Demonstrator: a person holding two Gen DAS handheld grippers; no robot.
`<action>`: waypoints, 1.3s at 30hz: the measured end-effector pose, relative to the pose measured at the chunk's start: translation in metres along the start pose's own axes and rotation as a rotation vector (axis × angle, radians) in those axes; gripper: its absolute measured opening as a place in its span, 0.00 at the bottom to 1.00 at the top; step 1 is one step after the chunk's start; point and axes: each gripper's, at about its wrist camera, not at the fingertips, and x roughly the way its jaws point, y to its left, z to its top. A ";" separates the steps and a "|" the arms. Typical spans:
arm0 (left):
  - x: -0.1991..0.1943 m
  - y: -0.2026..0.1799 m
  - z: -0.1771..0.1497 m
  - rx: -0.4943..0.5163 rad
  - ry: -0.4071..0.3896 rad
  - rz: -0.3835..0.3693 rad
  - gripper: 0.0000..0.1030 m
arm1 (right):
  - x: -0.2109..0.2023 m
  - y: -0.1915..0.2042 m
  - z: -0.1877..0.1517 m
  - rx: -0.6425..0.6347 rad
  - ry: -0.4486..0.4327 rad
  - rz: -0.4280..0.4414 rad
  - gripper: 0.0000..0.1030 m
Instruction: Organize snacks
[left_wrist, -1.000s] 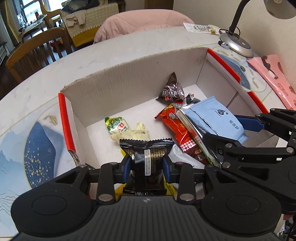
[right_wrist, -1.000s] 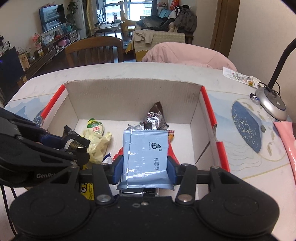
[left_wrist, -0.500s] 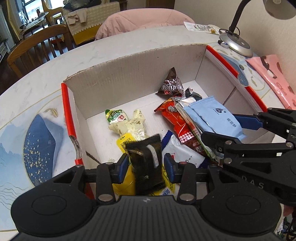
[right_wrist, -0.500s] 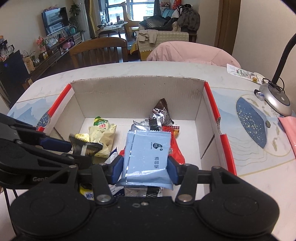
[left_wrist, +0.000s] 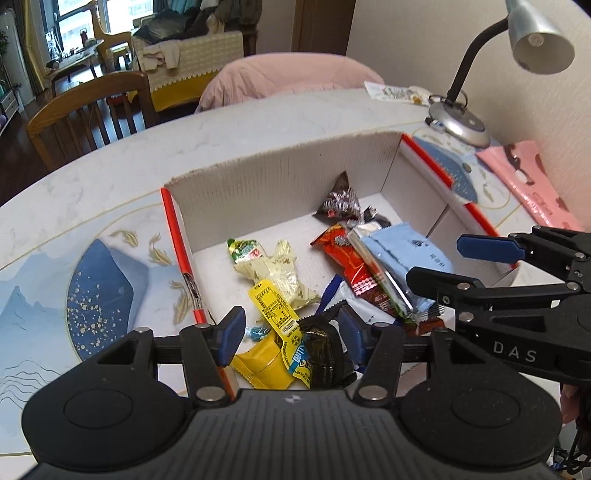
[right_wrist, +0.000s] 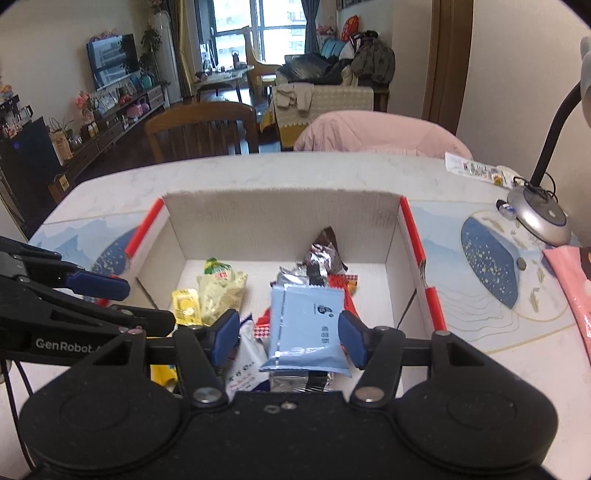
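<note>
Left wrist view: the left gripper (left_wrist: 291, 330) stands wide at lower centre over the near end of the cardboard box (left_wrist: 280, 177), holding nothing, a black packet (left_wrist: 325, 350) lying loose between its fingers on a yellow packet (left_wrist: 266, 363), with the pale green bag (left_wrist: 273, 269) and red bar (left_wrist: 351, 266) further in. Right wrist view: the right gripper (right_wrist: 288, 338) is wide too, a light blue packet (right_wrist: 306, 328) resting between its fingers atop the snack pile, free of the left pad and close against the right one
</note>
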 end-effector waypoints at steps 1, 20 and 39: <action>-0.004 0.000 0.000 0.000 -0.008 -0.004 0.56 | -0.003 0.002 0.001 -0.002 -0.008 0.000 0.57; -0.081 0.012 -0.021 0.029 -0.161 -0.041 0.66 | -0.068 0.028 -0.001 0.042 -0.136 0.052 0.59; -0.112 0.013 -0.042 -0.003 -0.218 -0.096 0.85 | -0.102 0.030 -0.017 0.104 -0.200 0.058 1.00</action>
